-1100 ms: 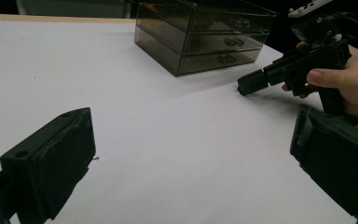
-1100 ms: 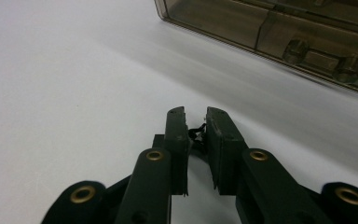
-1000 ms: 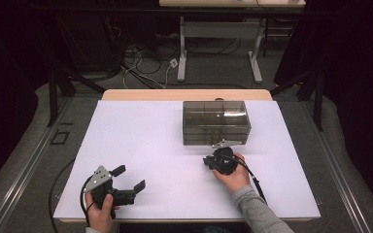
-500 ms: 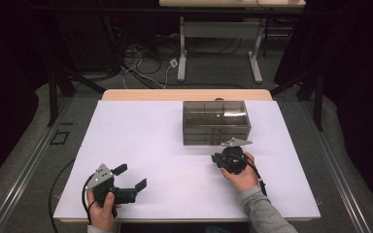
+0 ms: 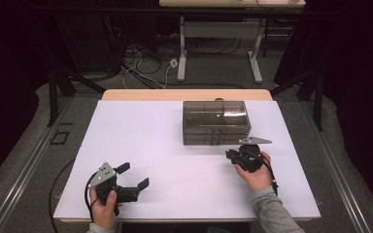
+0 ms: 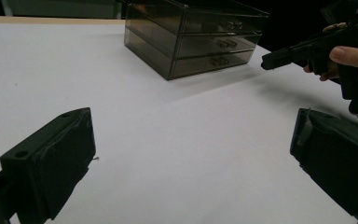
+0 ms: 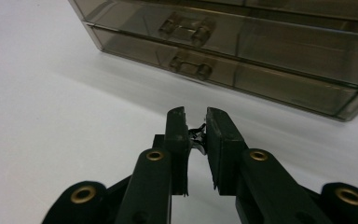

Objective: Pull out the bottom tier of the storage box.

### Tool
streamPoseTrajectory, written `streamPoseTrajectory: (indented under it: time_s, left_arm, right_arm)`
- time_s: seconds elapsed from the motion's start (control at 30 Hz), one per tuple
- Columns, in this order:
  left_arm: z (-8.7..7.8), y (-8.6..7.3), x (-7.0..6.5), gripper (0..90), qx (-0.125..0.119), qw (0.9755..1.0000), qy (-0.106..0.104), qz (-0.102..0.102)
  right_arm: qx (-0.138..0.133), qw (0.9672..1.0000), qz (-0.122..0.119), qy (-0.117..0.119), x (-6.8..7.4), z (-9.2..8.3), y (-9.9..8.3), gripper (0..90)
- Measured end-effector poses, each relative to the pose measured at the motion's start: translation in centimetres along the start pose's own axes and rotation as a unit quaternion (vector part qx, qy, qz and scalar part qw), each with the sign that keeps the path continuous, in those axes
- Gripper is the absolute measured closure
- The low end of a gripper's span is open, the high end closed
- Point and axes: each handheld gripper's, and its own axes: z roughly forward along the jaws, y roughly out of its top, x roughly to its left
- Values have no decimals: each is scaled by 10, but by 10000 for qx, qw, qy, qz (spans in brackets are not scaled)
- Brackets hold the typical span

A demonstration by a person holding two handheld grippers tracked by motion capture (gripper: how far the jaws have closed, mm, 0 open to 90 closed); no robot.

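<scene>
High view: going left to right, the left hand-held gripper sits near the front left of the white desk, its jaws spread wide with nothing between them; the left gripper view confirms this, showing bare desk between the two black jaws. Farther right and toward the back stands one smoky translucent drawer box, with stacked drawers facing the person; two small handles show in the right gripper view. Its top tray is split into compartments, and whether the drawers hold anything cannot be told through the dark plastic. Just in front of the box's right end is the right hand-held gripper, carried in the person's right hand. Its jaws stand nearly together, a narrow slot between the pads, where a tiny dark scrap or wire shows; what it is cannot be made out. The drawer fronts lie close ahead of these jaws, apart from them, not touching. Count: two grippers, one box.
</scene>
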Motion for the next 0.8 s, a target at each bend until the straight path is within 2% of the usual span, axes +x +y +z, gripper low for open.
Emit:
streamPoseTrajectory:
  time_s: [0.37, 0.43, 0.5, 0.6, 0.63, 0.8]
  left_arm:
    - [-4, -1, 1, 4, -36, 10000, 54, -37]
    - [-4, -1, 1, 3, -31, 10000, 51, -34]
    - [-4, -1, 1, 3, -13, 10000, 60, -13]
    - [-4, 0, 1, 4, -20, 10000, 58, -15]
    - [-4, 0, 1, 4, -11, 10000, 53, -17]
    - [-3, 0, 1, 3, -14, 10000, 41, 6]
  right_arm:
    - [-121, 9990, 123, -420, -28, -13, 0, 791]
    - [-123, 9982, 339, -470, -37, -16, 0, 791]
    - [-140, 9979, 350, -524, -42, -17, -1, 791]
    - [-152, 9975, 400, -562, -46, -19, -2, 791]
    - [-169, 9969, 488, -586, -49, -21, -2, 791]
    - [-154, 9964, 516, -659, -53, -22, -3, 791]
